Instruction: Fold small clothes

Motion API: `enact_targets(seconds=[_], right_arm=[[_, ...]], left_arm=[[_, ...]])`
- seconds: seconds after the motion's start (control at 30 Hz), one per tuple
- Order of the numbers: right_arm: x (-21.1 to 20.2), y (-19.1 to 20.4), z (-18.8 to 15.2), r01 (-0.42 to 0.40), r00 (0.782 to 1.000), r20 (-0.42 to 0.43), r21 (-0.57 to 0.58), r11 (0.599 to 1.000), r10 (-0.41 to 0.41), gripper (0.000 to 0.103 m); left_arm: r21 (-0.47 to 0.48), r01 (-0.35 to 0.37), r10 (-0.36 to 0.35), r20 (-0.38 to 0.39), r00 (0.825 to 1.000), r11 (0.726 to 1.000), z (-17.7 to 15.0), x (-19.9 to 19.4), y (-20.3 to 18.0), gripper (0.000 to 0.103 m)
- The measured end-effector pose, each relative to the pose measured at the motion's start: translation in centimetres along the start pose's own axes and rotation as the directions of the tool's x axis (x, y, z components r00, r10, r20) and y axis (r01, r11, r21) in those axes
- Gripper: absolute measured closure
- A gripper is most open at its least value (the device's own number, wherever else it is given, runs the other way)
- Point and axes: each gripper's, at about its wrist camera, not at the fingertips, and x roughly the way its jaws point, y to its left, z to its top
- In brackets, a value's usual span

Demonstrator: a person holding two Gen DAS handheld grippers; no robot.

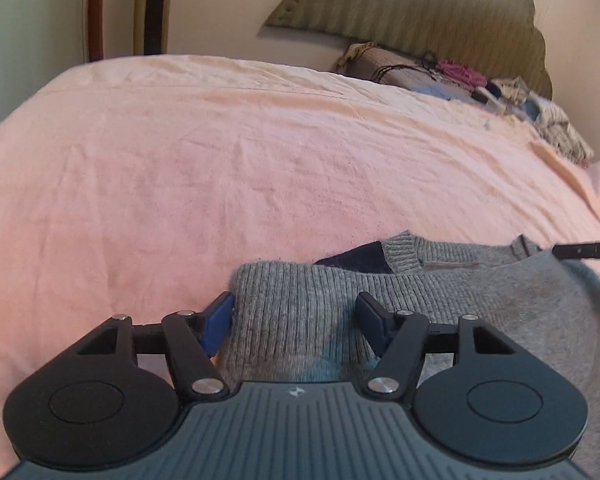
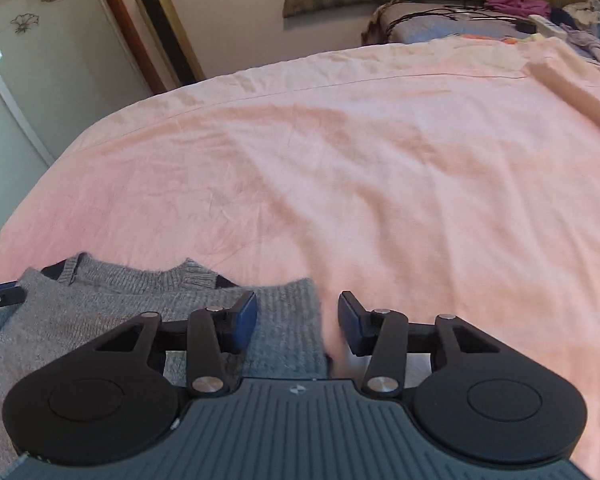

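A small grey knit sweater (image 1: 440, 288) with a dark navy inner patch lies on the pink bedsheet (image 1: 220, 168), folded over with its ribbed hem near the collar. My left gripper (image 1: 296, 326) is open, its blue pads on either side of the sweater's left ribbed corner. In the right wrist view the sweater (image 2: 100, 312) lies at the lower left. My right gripper (image 2: 298, 320) is open, straddling the sweater's right ribbed corner (image 2: 288, 320). The other gripper's tip shows at the edge of each view (image 2: 0, 296).
The pink sheet (image 2: 380, 160) spreads wide ahead of both grippers. A pile of clothes, cables and a pillow (image 1: 480, 84) lies by the padded headboard (image 1: 420, 12) at the far right. A door frame and wall (image 2: 140, 28) stand at the far left.
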Motion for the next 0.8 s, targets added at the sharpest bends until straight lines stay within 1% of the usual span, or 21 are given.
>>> enact_targets(seconds=[0.03,0.07,0.1,0.13,0.2,0.3,0.4,0.53,0.63,0.8], right_arm=[[0.2,0.1,0.0,-0.012,1.0,-0.001,0.002,1.0,0.012,0.079],[0.4,0.2,0.0,-0.024,1.0,-0.001,0.0,1.0,0.024,0.091],[0.3,0.4,0.2,-0.029,1.0,0.008,-0.01,1.0,0.029,0.091],[0.2,0.7,0.2,-0.035,0.999,0.016,-0.025,0.999,0.035,0.091],[-0.4,0.7,0.4,-0.027,0.999,0.043,-0.041,0.999,0.029,0.092],[-1.5,0.0,0.8,-0.043,0.995,0.089,-0.01,0.999,0.044,0.093],[-2.2,-0.7,1.2,-0.06,0.993,0.108,0.021,0.998,0.057,0.093],[-2.0,-0.6,0.8,-0.058,0.993,0.101,0.015,0.998,0.056,0.093],[-2.0,-0.8,0.8,-0.059,0.992,0.112,0.03,0.998,0.055,0.093],[-3.3,-1.6,1.3,-0.077,0.984,0.165,0.061,0.995,0.066,0.093]], left_arm=[[0.018,-0.007,0.007,0.005,1.0,1.0,0.0,0.1,-0.3,0.058],[0.033,-0.021,0.02,0.012,1.0,0.999,0.1,0.0,-0.6,0.078],[0.045,-0.041,0.04,0.022,0.999,0.998,0.1,-0.1,-0.8,0.083],[0.055,-0.044,0.043,0.027,0.999,0.997,0.1,-0.1,-0.9,0.088],[0.093,-0.06,0.056,0.045,0.997,0.994,0.0,-0.4,-1.2,0.09],[0.13,-0.077,0.071,0.053,0.996,0.988,-0.1,-0.5,-1.8,0.091],[0.136,-0.072,0.065,0.054,0.996,0.988,0.1,-0.7,-1.8,0.091],[0.145,-0.07,0.062,0.06,0.996,0.987,0.5,-0.9,-1.9,0.092],[0.146,-0.064,0.054,0.07,0.996,0.987,0.7,-1.4,-1.9,0.092],[0.132,-0.057,0.044,0.099,0.994,0.99,1.7,-2.3,-1.6,0.093]])
